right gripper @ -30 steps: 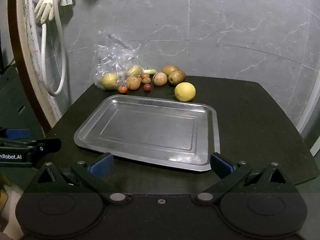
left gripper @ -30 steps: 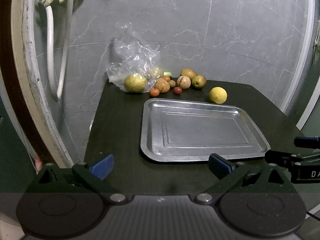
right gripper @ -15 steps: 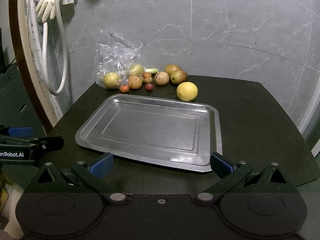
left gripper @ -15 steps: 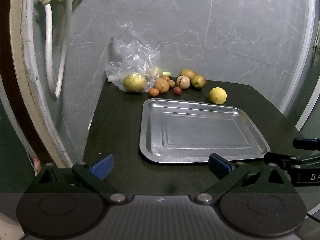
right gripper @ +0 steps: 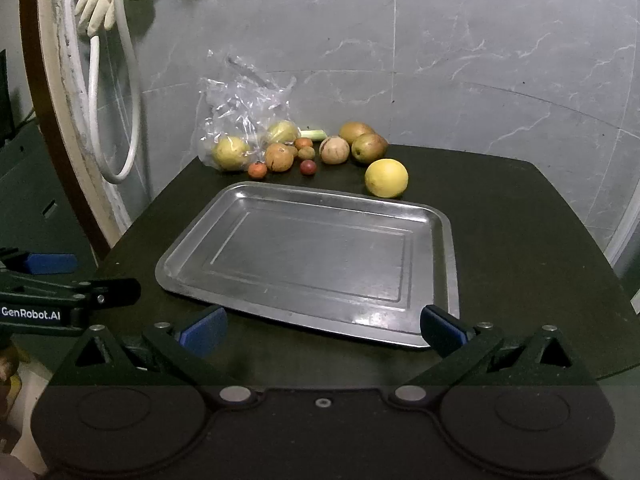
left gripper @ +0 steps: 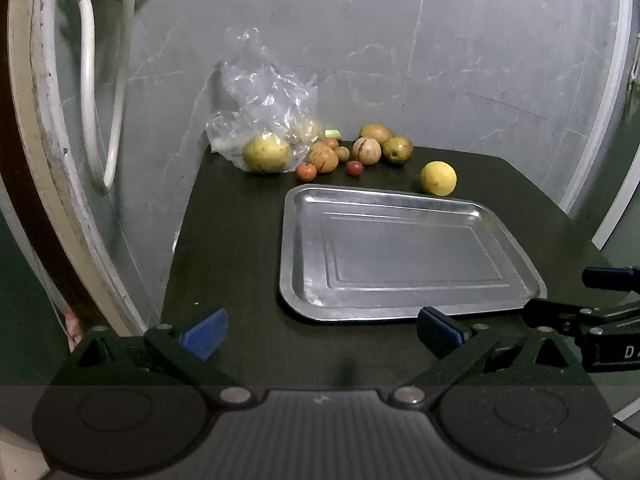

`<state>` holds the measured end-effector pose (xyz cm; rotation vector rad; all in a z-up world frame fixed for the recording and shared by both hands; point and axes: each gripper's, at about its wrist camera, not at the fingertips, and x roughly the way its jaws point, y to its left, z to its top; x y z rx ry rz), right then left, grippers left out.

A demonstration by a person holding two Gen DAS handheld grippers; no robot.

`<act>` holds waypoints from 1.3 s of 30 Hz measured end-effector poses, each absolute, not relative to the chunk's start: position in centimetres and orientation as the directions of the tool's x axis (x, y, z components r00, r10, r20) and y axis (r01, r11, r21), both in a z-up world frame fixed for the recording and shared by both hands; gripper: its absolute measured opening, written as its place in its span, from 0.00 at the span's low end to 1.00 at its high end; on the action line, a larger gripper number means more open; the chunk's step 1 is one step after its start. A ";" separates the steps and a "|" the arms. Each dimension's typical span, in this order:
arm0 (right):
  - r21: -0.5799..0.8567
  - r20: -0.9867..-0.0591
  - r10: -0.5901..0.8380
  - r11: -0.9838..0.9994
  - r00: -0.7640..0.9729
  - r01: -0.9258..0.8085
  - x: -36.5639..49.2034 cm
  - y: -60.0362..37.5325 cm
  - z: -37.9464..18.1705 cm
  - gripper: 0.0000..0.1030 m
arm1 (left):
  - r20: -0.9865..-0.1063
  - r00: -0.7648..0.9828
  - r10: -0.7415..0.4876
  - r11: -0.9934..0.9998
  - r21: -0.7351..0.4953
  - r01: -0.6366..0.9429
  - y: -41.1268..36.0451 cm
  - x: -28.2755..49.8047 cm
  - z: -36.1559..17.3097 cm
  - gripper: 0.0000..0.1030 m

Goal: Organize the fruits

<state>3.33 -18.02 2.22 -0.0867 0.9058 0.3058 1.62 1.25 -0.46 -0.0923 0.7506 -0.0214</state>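
Observation:
An empty steel tray (left gripper: 304,296) (right gripper: 446,264) lies on a dark table (left gripper: 224,240) (right gripper: 512,240). Behind it sit several fruits: a yellow lemon (left gripper: 438,178) (right gripper: 386,178) nearest the tray, brown pears (left gripper: 397,149) (right gripper: 369,147), small red fruits (left gripper: 354,168) (right gripper: 308,167), and a yellow-green fruit (left gripper: 266,153) (right gripper: 231,153) in a clear plastic bag (left gripper: 264,96) (right gripper: 244,92). My left gripper (left gripper: 322,334) is open at the tray's near left corner. My right gripper (right gripper: 323,332) is open before the tray's near edge. Neither holds anything.
A grey marble wall backs the table. A white hose (left gripper: 90,92) (right gripper: 96,92) and a rubber glove (right gripper: 98,4) hang at the left. Each gripper shows at the edge of the other's view: the right gripper's body (left gripper: 600,320), the left gripper's body (right gripper: 48,300).
Both views have shifted slightly; the left gripper has drifted a little, with the fruits sitting lower in its view. Nothing was grasped and both stay open.

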 end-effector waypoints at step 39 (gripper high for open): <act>0.027 -0.829 0.232 0.925 0.509 -0.378 17.9 -23.5 -0.8 0.99 | -0.749 0.662 -0.002 0.962 -0.181 -0.202 -2.4 14.5 -0.6 1.00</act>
